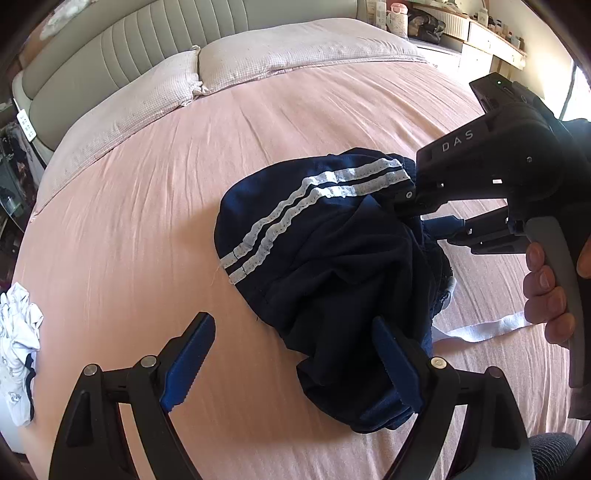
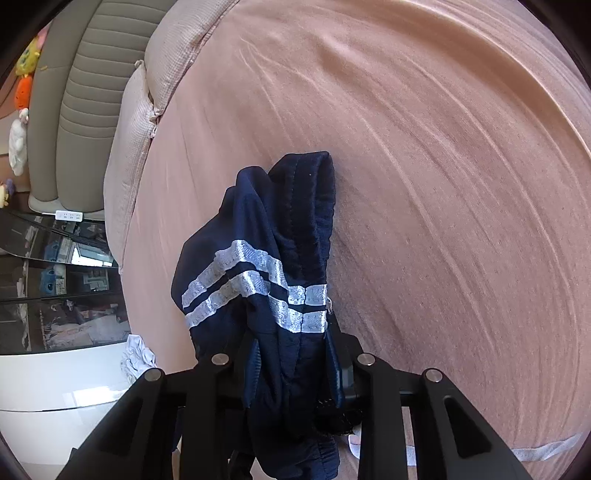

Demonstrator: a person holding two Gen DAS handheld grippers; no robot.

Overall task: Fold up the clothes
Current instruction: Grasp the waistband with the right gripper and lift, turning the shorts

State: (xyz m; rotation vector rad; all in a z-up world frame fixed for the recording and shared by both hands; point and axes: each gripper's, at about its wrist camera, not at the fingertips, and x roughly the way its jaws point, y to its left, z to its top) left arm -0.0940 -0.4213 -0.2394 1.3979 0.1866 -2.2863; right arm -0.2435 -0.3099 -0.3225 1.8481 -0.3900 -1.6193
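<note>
My right gripper (image 2: 291, 373) pinches the bunched navy shorts (image 1: 332, 258); they hang just ahead-right of my left gripper (image 1: 295, 354), whose jaws gape wide.

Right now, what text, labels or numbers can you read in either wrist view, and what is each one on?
"DAS": pale letters on the black body of the right gripper, which is shut on the navy garment.
White remote or panel by the headboard: markings too small to read.
Bottles on the far shelf: labels too blurred to read.
</note>
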